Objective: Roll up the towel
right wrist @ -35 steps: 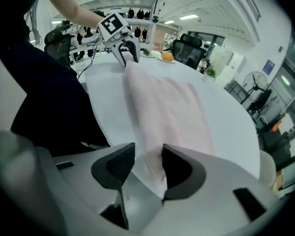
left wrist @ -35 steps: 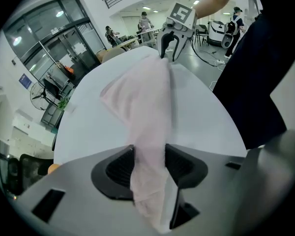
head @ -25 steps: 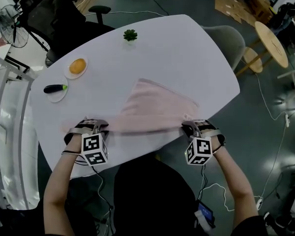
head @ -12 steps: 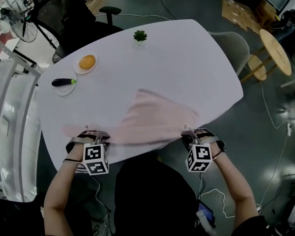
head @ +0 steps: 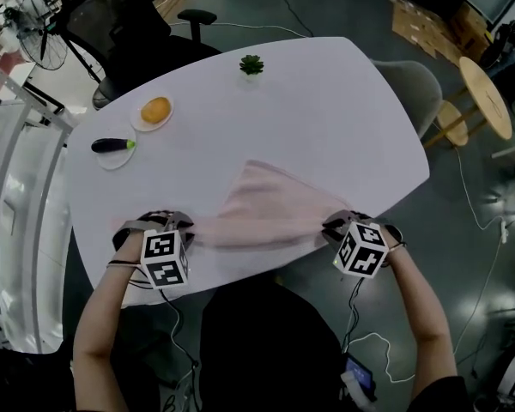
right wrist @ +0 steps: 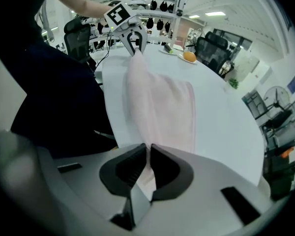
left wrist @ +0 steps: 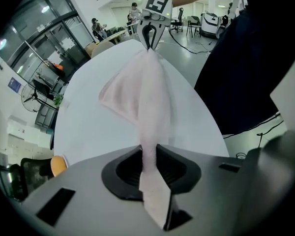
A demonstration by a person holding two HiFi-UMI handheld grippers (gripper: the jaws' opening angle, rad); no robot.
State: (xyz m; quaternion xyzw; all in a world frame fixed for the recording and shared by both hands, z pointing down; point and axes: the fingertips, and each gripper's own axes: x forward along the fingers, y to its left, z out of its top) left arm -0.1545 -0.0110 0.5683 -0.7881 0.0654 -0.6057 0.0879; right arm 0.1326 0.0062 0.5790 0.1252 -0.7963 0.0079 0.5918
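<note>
Both corners of the towel (head: 270,209) at the tabletop's (head: 326,118) 6 o'clock edge are pinched: left tongs (head: 182,227) at 8 o'clock, right tongs (head: 333,227) at 4. Uneven pulling may slip a corner or skew the roll.

In the head view my left gripper (head: 182,227) and right gripper (head: 333,227) cover their own jaws and the towel (head: 275,202) corners they pinch. The towel's near edge between them is blurred.

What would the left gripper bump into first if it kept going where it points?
Probably the white oval table top, just past the pink cloth towel the left gripper clamps; depth is unclear.
</note>
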